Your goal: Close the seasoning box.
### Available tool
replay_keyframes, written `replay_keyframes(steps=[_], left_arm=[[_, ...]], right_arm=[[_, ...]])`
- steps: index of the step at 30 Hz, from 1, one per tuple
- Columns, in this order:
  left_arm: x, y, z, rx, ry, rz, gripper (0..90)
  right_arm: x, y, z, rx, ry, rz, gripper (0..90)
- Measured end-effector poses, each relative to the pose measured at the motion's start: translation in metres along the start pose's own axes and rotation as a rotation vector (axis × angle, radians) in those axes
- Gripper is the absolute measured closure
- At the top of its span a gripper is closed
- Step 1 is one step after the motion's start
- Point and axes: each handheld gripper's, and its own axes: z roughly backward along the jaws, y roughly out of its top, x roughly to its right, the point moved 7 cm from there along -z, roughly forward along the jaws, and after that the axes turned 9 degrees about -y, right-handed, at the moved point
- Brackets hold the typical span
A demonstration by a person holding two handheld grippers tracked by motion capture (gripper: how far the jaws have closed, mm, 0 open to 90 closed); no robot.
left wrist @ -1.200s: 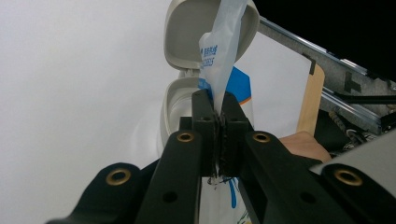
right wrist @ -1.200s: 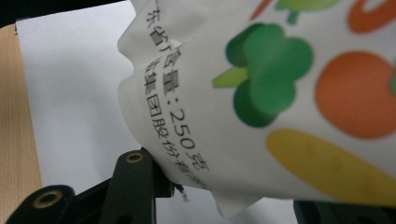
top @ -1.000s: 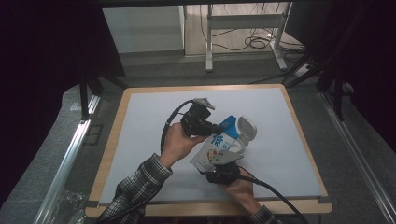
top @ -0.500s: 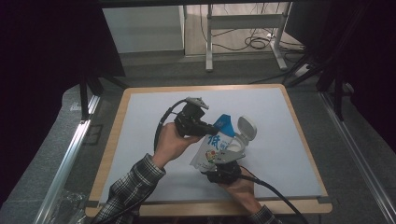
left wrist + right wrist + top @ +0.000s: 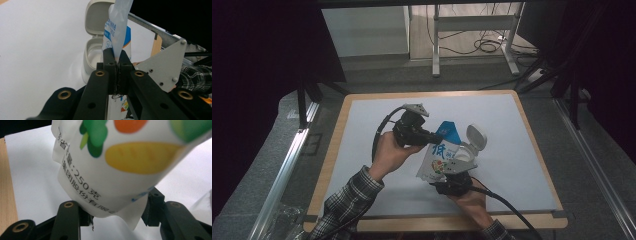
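Note:
A white pouch (image 5: 439,156) with a blue top and printed vegetables hangs above the white mat, held between both grippers. My left gripper (image 5: 436,136) comes in from the left, shut on the pouch's flat blue top edge (image 5: 117,30). In the left gripper view its jaws (image 5: 117,62) press together on that thin edge. My right gripper (image 5: 446,176) holds the pouch from below. In the right gripper view the pouch's bulging bottom (image 5: 125,165) sits between the spread jaws of my right gripper (image 5: 117,213), touching both. A white tub (image 5: 468,147) with its flip lid up stands just right of the pouch.
The white mat (image 5: 362,125) covers a wood-edged board with open space left, right and behind the hands. The open tub (image 5: 93,52) stands close behind the pouch in the left gripper view. Metal rails run along both sides of the board, with desk legs and cables beyond.
My left gripper has drifted a little to the left with the pouch's top edge in it. The right gripper and the tub have hardly moved.

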Motion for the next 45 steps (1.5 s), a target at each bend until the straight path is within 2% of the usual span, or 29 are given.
replay_keyframes(steps=[14, 19, 24, 37, 45], left_arm=[[0.003, 0.002, 0.005, 0.027, -0.018, -0.010, 88.8], [0.003, 0.001, 0.009, 0.038, -0.013, -0.011, 88.9], [-0.001, -0.003, 0.014, 0.039, 0.014, -0.015, 89.0], [-0.014, -0.017, 0.023, 0.059, 0.063, 0.007, 88.9], [-0.029, -0.027, 0.027, 0.063, 0.113, 0.014, 88.9]], right_arm=[[0.000, -0.001, 0.002, -0.009, -0.002, -0.001, 50.9], [0.000, -0.001, 0.004, -0.017, 0.018, -0.018, 50.2], [0.000, -0.002, 0.005, -0.027, 0.030, -0.026, 49.8], [-0.003, -0.003, 0.012, -0.029, 0.048, -0.031, 49.7], [-0.002, -0.007, 0.018, -0.038, 0.055, -0.041, 50.2]])
